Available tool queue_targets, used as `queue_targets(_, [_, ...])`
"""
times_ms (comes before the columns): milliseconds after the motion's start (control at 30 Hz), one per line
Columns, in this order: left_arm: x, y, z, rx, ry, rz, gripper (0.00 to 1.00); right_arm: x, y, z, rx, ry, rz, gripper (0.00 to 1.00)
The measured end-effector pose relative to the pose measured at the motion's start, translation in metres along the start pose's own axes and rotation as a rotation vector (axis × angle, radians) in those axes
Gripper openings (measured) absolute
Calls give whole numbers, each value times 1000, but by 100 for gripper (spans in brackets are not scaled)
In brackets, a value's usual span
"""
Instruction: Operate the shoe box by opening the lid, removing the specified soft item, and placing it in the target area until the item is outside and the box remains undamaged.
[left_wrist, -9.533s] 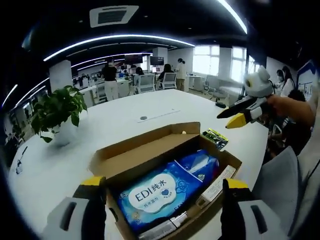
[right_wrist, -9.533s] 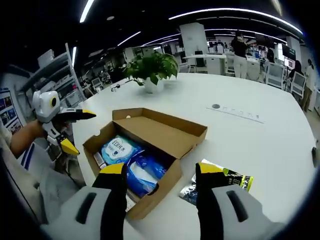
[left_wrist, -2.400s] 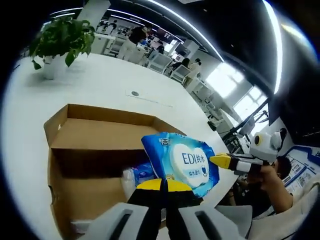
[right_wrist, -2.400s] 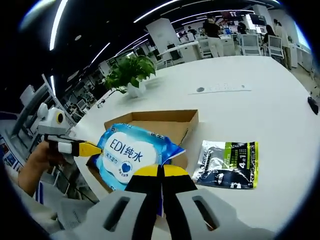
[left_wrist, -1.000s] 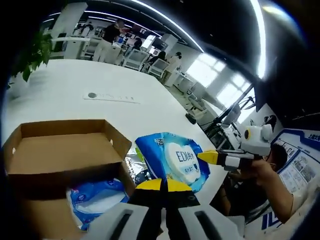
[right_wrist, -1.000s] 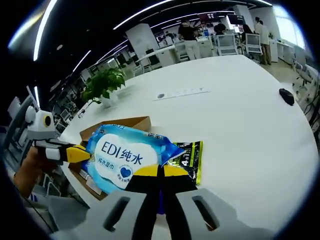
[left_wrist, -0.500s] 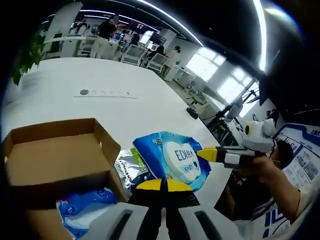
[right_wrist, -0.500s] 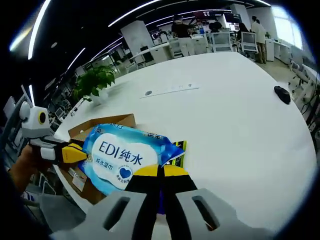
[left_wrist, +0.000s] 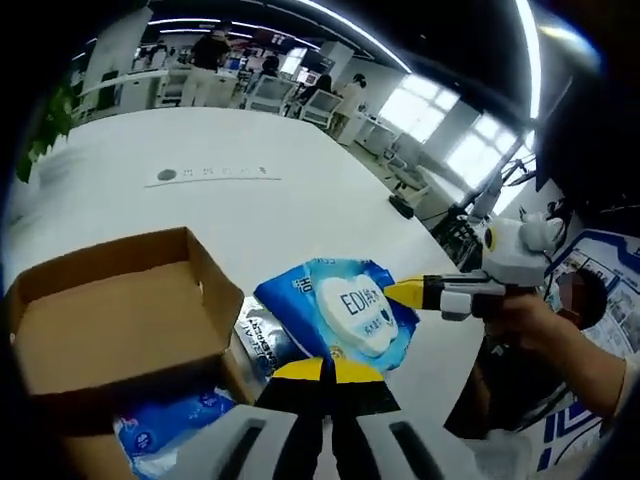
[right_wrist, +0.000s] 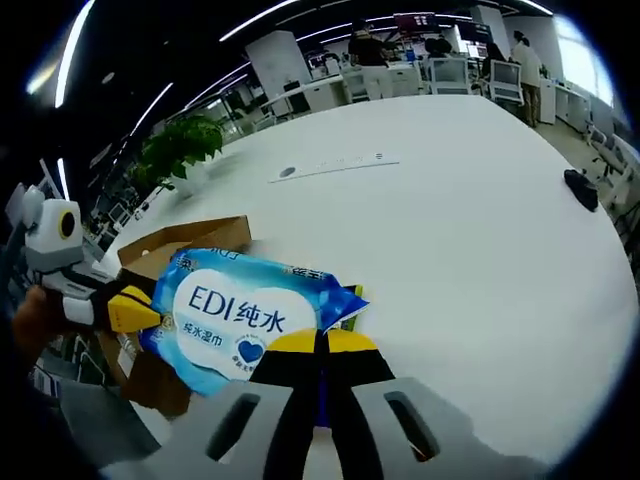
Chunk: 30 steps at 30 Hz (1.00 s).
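Between the two grippers, held up over the white table (right_wrist: 480, 250), hangs a blue wet-wipe pack (right_wrist: 240, 315). The left gripper (left_wrist: 327, 372) has its yellow-tipped jaws pressed together on the pack's near edge in the left gripper view, and the right gripper (right_wrist: 322, 345) is likewise clamped on the opposite edge, its jaws meeting on the blue film in the right gripper view. Each gripper also enters the other's view from the side, nipping the pack's end, with a person's hand (left_wrist: 530, 325) behind the right one.

The pack's white oval label reads "EDI" followed by Chinese characters — two large ones, then a smaller line beneath and a small dark heart mark; the small print is too fine to read. The pack is wholly outside the box, off to the side of it.

Under the pack, lying flat on the table just beside the box, is a silver-and-green sachet (left_wrist: 262, 335); its writing is not legible here.

The cardboard shoe box (left_wrist: 110, 320) stands open, its lid flap folded back, and another blue packet (left_wrist: 170, 425) lies inside it.

Farther out on the table sit a long grey strip (right_wrist: 335, 165) — its markings unreadable — a potted plant (right_wrist: 175, 150) and a small dark object (right_wrist: 582, 188) near the edge.
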<state>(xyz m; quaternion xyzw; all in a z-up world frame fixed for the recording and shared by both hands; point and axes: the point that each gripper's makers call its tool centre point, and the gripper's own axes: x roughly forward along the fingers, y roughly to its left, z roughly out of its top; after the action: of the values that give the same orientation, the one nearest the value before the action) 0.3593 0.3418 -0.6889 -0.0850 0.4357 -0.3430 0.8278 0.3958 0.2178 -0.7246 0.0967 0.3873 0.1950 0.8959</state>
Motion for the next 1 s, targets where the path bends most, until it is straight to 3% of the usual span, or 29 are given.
queue_targets(200, [8,8,-2,64,40,46,0,15,-3,-1,-2,8,1,0])
queue_targets(567, [22,15,-6,335,154,144,0,33,-10,-14,12,35,-12,0])
queue_targets(1000, [35,22,-19,518,239,186,0,36,-18,-18,66,15,-38,0])
